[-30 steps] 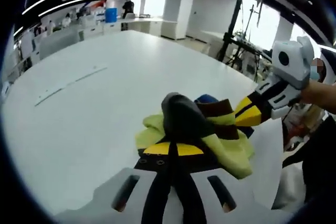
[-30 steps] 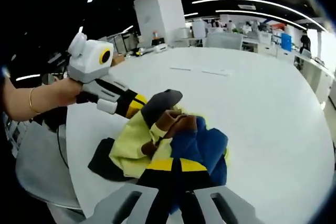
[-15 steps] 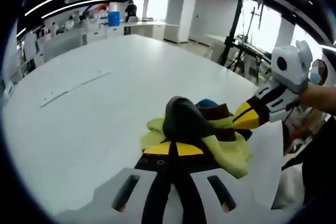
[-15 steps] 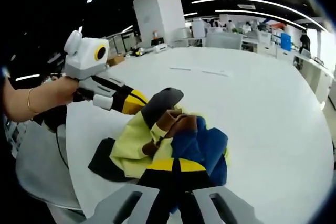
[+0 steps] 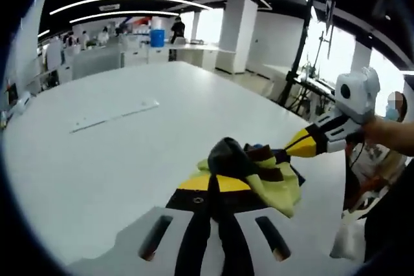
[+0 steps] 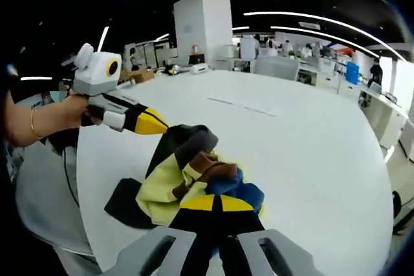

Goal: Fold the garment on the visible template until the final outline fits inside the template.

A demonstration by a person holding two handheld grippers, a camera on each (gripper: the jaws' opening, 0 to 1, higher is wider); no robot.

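**Yellow, blue and brown cloth bunched between both grippers**

Yellow fabric makes up most of the garment [image 6: 187, 182], a crumpled bundle with brown, blue and dark grey parts, lying near the edge of the white table [image 5: 116, 153]. In the right gripper view, the right gripper [image 6: 218, 214] has its jaws pinched together on the blue and yellow cloth at the near side of the bundle. In the left gripper view, the left gripper [image 5: 215, 193] is likewise clamped on the dark grey fold at its own near side. Each tool also appears in the other's view: the left one comes in from the left, held in a hand [image 6: 68, 109] with a bracelet, its yellow tip at the dark cloth.

Farther out on the table lie thin pale strips [image 5: 113, 113], possibly the template marking; I cannot tell for sure.

As I judge it, the garment is being gathered or carried, not yet folded: it is a heap with no flat outline. The next move calls for drawing the two grips apart to spread the cloth flat at the template.
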